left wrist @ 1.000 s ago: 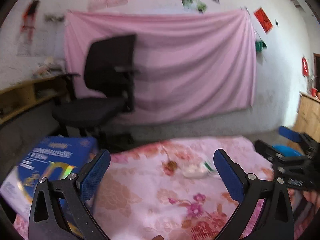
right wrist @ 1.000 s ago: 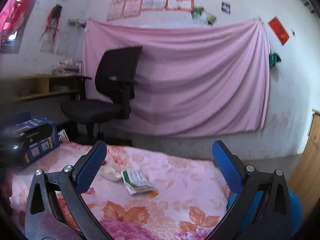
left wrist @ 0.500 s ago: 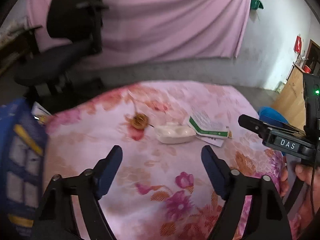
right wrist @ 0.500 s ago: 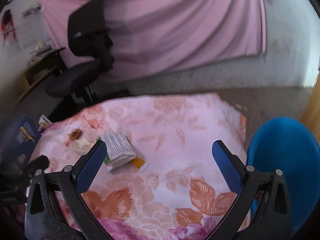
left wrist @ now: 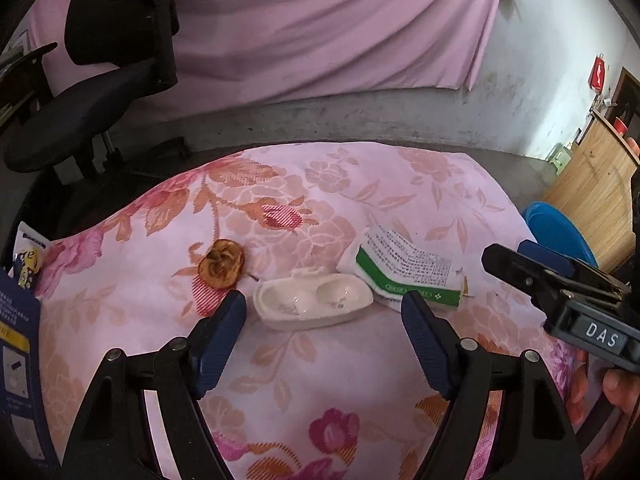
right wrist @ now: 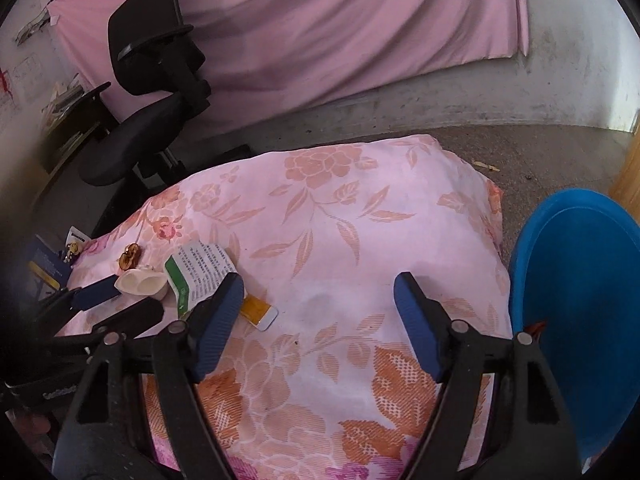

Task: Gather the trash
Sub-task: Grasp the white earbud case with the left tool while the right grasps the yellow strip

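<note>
On the pink flowered cloth (left wrist: 344,184) lie a brown dried fruit scrap (left wrist: 221,269), a white plastic blister tray (left wrist: 312,303) and a green-and-white paper packet (left wrist: 408,270). My left gripper (left wrist: 322,312) is open and empty, low over the cloth with the white tray just ahead between its fingers. My right gripper (right wrist: 318,298) is open and empty over bare cloth, right of the packet (right wrist: 200,270) and a small yellow-and-white strip (right wrist: 259,312). The right gripper also shows at the right in the left wrist view (left wrist: 560,276).
A blue plastic bin (right wrist: 580,304) stands on the floor at the table's right edge. A black office chair (left wrist: 100,80) stands behind left. A blue box (left wrist: 16,360) sits at the left edge. A wooden cabinet (left wrist: 592,176) is far right.
Both grippers have tilted down and moved in toward the cloth. The left one has closed in on the white tray; the right one now looks over the cloth and the blue bin.
</note>
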A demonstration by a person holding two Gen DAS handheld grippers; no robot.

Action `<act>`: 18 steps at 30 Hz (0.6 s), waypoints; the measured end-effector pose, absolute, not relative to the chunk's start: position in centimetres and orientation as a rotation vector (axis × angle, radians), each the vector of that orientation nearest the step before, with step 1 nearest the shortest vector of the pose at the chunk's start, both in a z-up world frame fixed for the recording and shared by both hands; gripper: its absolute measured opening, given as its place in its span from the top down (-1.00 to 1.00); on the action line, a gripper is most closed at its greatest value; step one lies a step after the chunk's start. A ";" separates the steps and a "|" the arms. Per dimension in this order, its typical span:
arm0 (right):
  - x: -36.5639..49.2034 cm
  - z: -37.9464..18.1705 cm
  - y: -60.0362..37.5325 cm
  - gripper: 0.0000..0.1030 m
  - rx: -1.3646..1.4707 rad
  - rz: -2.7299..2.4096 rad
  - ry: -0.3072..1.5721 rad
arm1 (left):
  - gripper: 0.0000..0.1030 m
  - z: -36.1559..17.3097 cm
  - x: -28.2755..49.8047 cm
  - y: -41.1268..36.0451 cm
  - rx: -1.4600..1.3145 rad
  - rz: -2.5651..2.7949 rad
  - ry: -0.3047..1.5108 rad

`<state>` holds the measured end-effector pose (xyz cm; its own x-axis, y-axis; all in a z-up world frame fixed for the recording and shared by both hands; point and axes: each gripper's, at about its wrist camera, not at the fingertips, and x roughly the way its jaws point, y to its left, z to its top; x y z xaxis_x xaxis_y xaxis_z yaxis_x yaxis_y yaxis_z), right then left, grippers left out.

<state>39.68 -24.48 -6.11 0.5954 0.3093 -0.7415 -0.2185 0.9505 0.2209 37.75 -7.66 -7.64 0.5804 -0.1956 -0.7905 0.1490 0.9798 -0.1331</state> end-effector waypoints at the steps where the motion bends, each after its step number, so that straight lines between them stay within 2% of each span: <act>1: 39.7 -6.1 -24.5 -0.97 0.112 0.309 0.883 | -0.41 -7.6 37.8 -7.6 -0.056 -0.202 0.930; 2: 39.7 -6.1 -24.5 -0.97 0.113 0.309 0.884 | -0.27 -7.7 37.9 -7.5 -0.056 -0.202 0.931; 6: 39.7 -6.1 -24.5 -0.97 0.114 0.308 0.885 | -0.02 -7.8 38.4 -7.3 -0.053 -0.179 0.940; 18: 40.1 -7.0 -22.5 -0.99 0.015 0.329 0.938 | -0.02 -7.3 34.9 -5.8 -0.036 -0.174 0.916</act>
<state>40.10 -22.53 -6.98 0.5455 0.2836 -0.7887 -0.2707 0.9502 0.1544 34.86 -5.76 -7.34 0.5963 -0.1652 -0.7856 0.1346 0.9853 -0.1051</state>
